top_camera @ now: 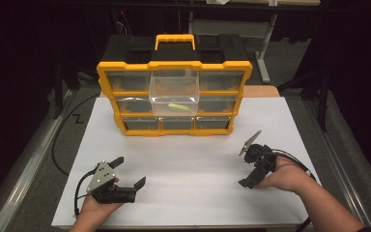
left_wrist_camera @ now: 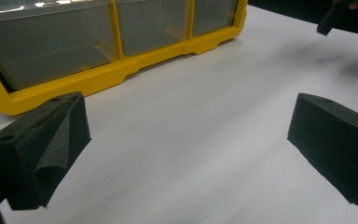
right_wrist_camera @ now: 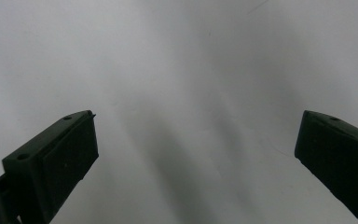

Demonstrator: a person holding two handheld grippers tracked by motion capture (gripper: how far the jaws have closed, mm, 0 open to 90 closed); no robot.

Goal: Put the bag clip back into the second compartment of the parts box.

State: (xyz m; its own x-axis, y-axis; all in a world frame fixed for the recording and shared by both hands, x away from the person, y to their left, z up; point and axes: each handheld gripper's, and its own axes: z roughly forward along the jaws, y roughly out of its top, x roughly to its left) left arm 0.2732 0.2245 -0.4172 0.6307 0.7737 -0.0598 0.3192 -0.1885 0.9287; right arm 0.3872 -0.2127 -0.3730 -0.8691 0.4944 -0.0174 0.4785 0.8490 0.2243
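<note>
Both tongs empty, jaws wide apart. Left tongs (top_camera: pixel 131 173) rest low on the white table (top_camera: pixel 198 193), in front of the yellow organizer (top_camera: pixel 174 96) and off its left corner. Right tongs (top_camera: pixel 246 166) sit in front of its right corner, pointing down at bare table (right gripper view: two black jaws, white surface between them, nothing held).

Thing in play looks like the clear drawer (top_camera: pixel 174 92), pulled out of the organizer's middle column, upper rows, and projecting toward the person. A small yellow-green item (top_camera: pixel 178 106) lies on its floor; can't tell what it is.

My read: between steps, hands parked, drawer not yet pushed in. Next move probably one set of tongs up to the drawer front, a square push along the slide. Clear thin plastic, light, likely to jam if pushed off-centre.

Other drawers look shut; left gripper view shows the bottom row (left_wrist_camera: pixel 149 28) flush in the frame.
</note>
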